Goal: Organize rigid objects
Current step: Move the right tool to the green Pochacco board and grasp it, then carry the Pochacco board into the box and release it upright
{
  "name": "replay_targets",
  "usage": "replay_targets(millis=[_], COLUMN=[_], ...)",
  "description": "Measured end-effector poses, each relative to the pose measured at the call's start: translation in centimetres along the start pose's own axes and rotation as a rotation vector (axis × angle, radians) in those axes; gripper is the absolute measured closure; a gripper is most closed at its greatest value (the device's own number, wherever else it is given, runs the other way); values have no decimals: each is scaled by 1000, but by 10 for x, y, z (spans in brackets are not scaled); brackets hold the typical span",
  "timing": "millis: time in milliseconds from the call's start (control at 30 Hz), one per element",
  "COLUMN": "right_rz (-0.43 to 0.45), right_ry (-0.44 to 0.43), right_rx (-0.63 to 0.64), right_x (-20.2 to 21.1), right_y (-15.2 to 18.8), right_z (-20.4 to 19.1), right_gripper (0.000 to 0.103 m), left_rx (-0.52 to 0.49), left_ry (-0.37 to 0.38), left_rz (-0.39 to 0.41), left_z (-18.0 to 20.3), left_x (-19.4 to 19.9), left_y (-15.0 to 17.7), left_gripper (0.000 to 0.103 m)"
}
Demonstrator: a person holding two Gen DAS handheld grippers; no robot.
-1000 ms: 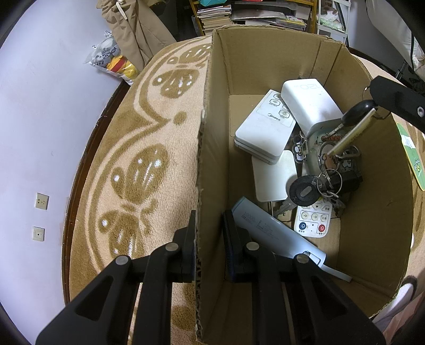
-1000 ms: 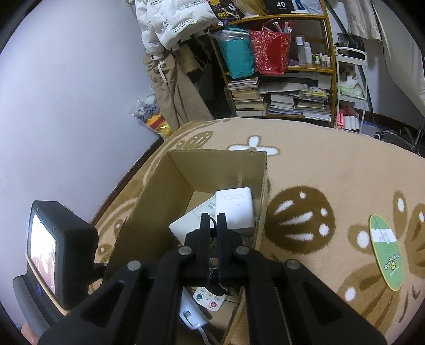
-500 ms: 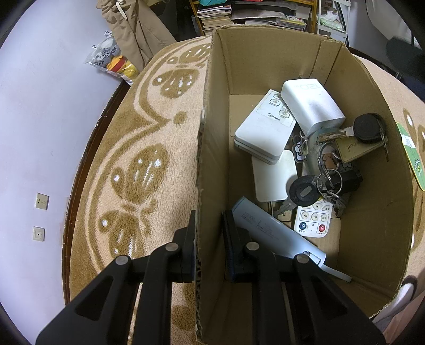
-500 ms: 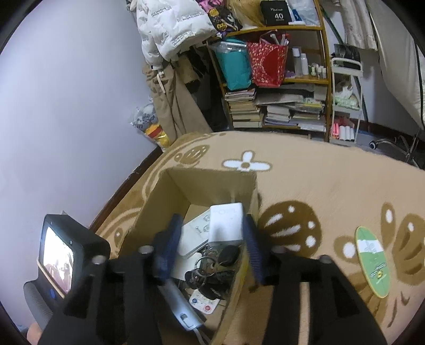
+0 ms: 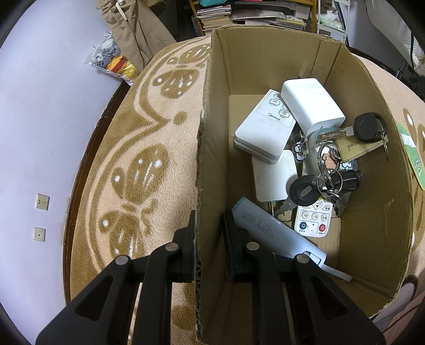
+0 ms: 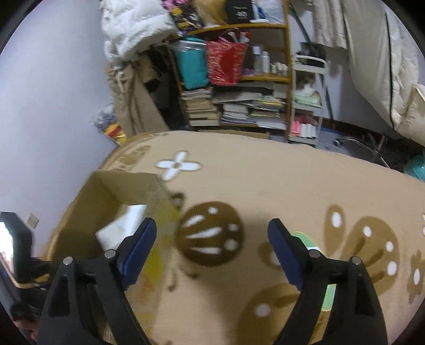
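An open cardboard box (image 5: pixel 393 201) stands on a patterned tan carpet. Inside lie a white remote (image 5: pixel 263 130), a white charger block (image 5: pixel 310 106), a key bunch with a black key (image 5: pixel 368 127) and tan card (image 5: pixel 353 146), a round black fob (image 5: pixel 304 189), a small remote with red and blue buttons (image 5: pixel 313 217) and a pale blue power bank (image 5: pixel 273 233). My left gripper (image 5: pixel 209 238) is shut on the box's left wall, one finger on each side. In the right wrist view, my right gripper (image 6: pixel 212 246) hangs open and holds nothing, over the carpet beside the box (image 6: pixel 106 191).
A round green mat (image 6: pixel 326 292) lies on the carpet, partly behind my right finger. A cluttered bookshelf (image 6: pixel 239 106) and hanging clothes (image 5: pixel 135 24) stand beyond the carpet's far edge. A bag of plush toys (image 5: pixel 114 61) leans by the lilac wall at left.
The right gripper opened and let the key bunch fall into the box. It then pulled away to the right over the carpet. The left gripper kept its hold on the box wall.
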State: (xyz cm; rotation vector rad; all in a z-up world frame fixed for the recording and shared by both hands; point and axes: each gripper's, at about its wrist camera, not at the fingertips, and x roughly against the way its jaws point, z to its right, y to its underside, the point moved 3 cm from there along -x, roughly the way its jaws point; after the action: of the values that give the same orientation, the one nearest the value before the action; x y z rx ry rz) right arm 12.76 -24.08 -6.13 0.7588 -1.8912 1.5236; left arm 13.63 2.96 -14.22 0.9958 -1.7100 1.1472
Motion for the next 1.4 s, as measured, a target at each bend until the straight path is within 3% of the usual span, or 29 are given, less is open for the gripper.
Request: replay_targets(millis=[100, 500, 933, 1067, 1300, 1400], right_rz=[-19, -119, -235, -248, -245, -235], right_ry=[55, 127, 204, 240, 258, 251], right_rx=[-1, -101, -141, -134, -100, -116], right_x=[-5, -33, -77, -82, -77, -72], right_y=[2, 26, 67, 67, 70, 73], right_z=[25, 96, 128, 129, 119, 116], right_gripper=[13, 12, 13, 19, 40, 42], left_rx=[-1, -3, -5, -5, -5, -4], left_ry=[-2, -1, -3, -4, -4, -3], left_rz=[0, -1, -1, -1, -2, -1], left_z=[0, -2, -2, -2, -2, -2], left_x=[0, -1, -1, -1, -1, -1], left_y=[0, 0, 0, 0, 0, 0], left_gripper=[86, 86, 86, 86, 86, 86])
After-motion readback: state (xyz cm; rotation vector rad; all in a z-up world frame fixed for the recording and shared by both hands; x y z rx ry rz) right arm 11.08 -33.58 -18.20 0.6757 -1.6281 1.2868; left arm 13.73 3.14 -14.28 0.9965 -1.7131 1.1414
